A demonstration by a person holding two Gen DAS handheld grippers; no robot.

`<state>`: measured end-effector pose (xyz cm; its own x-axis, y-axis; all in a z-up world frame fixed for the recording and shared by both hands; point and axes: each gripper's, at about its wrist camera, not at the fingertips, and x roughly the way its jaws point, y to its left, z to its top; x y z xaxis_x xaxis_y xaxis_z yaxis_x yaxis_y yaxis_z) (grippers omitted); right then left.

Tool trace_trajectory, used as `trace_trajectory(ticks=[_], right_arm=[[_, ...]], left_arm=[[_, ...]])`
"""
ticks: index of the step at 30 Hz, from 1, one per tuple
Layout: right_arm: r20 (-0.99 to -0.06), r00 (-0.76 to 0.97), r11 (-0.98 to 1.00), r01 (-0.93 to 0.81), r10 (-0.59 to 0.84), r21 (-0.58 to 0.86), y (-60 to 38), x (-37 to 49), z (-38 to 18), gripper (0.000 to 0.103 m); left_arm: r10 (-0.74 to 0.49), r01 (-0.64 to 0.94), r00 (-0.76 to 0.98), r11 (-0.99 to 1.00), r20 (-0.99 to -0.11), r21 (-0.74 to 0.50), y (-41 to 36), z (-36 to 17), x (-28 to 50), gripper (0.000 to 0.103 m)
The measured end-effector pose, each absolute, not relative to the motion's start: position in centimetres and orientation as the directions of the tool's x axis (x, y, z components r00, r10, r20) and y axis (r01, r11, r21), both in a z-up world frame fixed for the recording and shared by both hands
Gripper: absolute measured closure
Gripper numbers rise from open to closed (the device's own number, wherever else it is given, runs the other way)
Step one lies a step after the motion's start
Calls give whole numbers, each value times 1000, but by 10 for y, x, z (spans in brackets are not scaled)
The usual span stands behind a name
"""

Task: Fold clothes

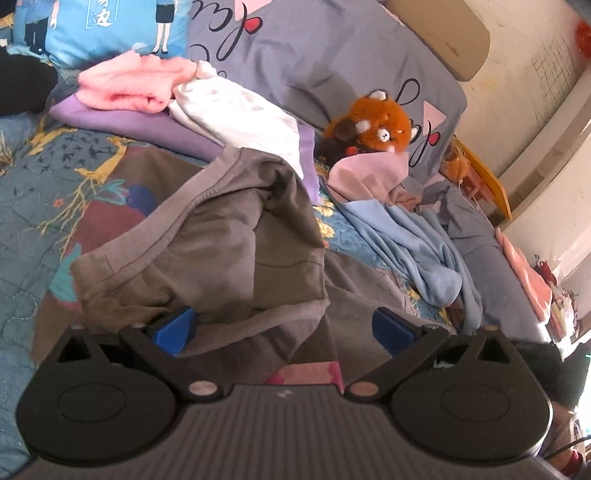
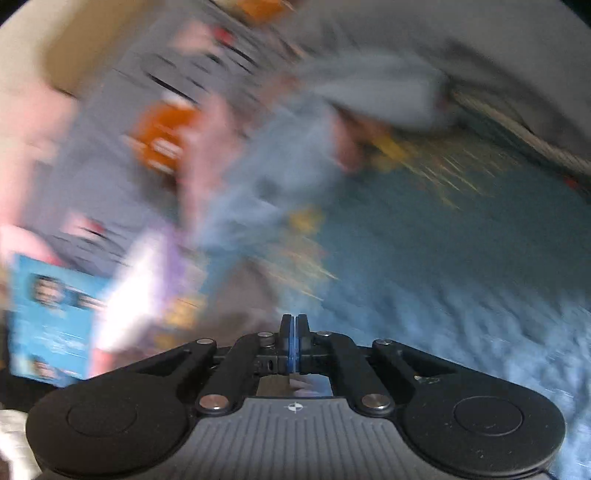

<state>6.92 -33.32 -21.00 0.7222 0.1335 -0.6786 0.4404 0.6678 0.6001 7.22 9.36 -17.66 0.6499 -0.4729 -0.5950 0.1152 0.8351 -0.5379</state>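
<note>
Left tool [image 1: 284, 328] gapes wide, nothing pinched, w/ the crumpled grey cotton shirt [image 1: 221, 251] on the bed right btwn its blue pads [image 1: 173, 328]. Right tool [image 2: 293, 332] is clamped tight, empty; its view is blurred. Looks like mid-fold: next, grab a hem & flatten. Further back, folded pink fleece [image 1: 125, 88], then a blue cushion [image 1: 118, 26] w/ Chinese characters, unreadable to me.

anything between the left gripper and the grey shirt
Nothing visible. The grey shirt lies bunched right in front of the open left gripper, its hem draped between the blue pads.
</note>
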Motion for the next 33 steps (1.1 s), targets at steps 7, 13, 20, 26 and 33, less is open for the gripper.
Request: trace_trajectory(ticks=[7,13,20,26,33], right_arm=[[-590,784,687,320,195,652,-349,81,-203,57],[-693,635,817,165,341,553,-318,138,-206,66],[-728,638,877,169,251,451,-298,143,-187,100],[-609,718,697,244,337,674,-312,121,-147,100],[-658,705,682,345,265,644,-314,166,-163,100]], left_arm=[[-484,134,648,832,-588,-538,94,-176,72,0],[-487,151,645,836,-588,-527,90,-175,70,0],[-486,168,639,845,-596,-509,86,-175,70,0],[-498,170,643,834,-582,-525,88,-175,69,0],[-512,185,643,825,-570,-534,88,-174,67,0]])
